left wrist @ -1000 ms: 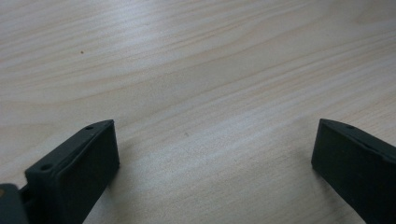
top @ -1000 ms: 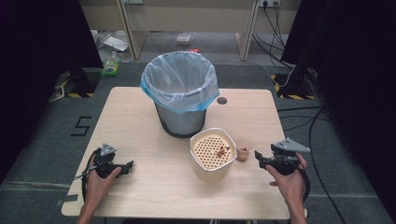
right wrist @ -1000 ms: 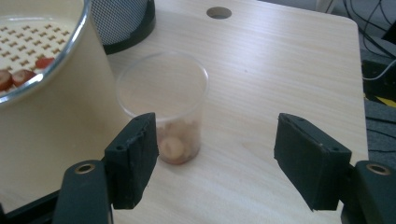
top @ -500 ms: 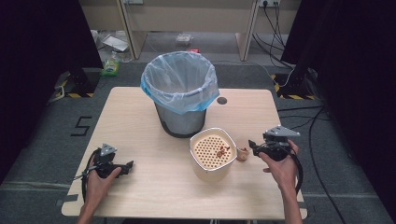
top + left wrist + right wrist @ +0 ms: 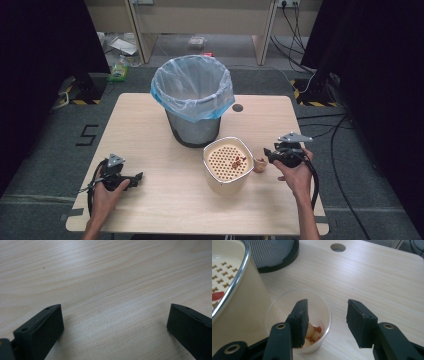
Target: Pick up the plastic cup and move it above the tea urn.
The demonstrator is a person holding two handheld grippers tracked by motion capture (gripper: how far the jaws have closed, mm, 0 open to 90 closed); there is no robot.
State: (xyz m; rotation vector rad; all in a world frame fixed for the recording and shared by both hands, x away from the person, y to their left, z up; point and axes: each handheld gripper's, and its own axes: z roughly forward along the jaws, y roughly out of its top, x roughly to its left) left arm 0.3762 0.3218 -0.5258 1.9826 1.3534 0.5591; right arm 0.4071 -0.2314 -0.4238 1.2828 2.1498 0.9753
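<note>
A small clear plastic cup [image 5: 259,165] [image 5: 279,307] with pale and red food bits [image 5: 313,331] in its bottom stands just right of a cream container [image 5: 227,162] that has a perforated insert. My right gripper [image 5: 268,156] [image 5: 327,307] is open at the cup: one jaw hangs over the cup's mouth, the other stands outside its rim, and whether either touches the cup I cannot tell. A few red scraps [image 5: 238,160] lie on the insert. At the table's front left my left gripper [image 5: 138,176] [image 5: 115,312] rests open over bare wood.
A grey mesh bin [image 5: 192,100] lined with a blue-white bag stands at mid-table behind the container; its base [image 5: 274,252] is close to the cup. A cable hole [image 5: 237,107] [image 5: 338,247] is in the tabletop [image 5: 150,130]. Cables lie on the floor at right.
My right gripper has moved left and forward from the table's right edge up to the cup. The left gripper has stayed put.
</note>
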